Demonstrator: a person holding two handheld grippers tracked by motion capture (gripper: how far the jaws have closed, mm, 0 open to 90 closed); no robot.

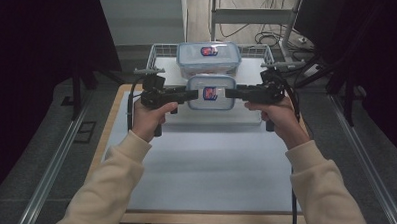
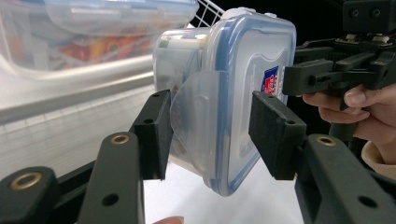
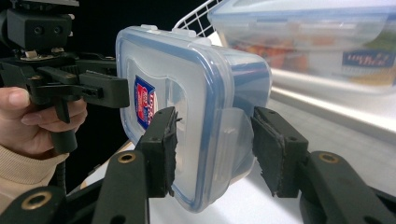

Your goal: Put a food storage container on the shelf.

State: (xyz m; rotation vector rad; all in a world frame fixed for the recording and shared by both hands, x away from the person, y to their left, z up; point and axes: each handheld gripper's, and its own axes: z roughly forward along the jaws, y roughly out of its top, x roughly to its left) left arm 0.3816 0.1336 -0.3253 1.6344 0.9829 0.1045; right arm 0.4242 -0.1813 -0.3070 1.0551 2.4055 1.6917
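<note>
Small lidded container [image 1: 210, 92] held above the tabletop [image 1: 209, 162], at 6 o'clock of the large container [image 1: 208, 56] in the wire basket [image 1: 156, 53]. Left gripper [image 1: 193, 95] and right gripper [image 1: 229, 92] jaws clamp its opposite side latches.

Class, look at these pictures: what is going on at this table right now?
A person holds a small clear food container with a blue-rimmed lid between two tools, one at each end. The left hand-held gripper clamps over one end's lid flap, and the right hand-held gripper clamps the opposite end. The container is held above the white table, in front of a larger lidded container that sits in a wire basket.
</note>
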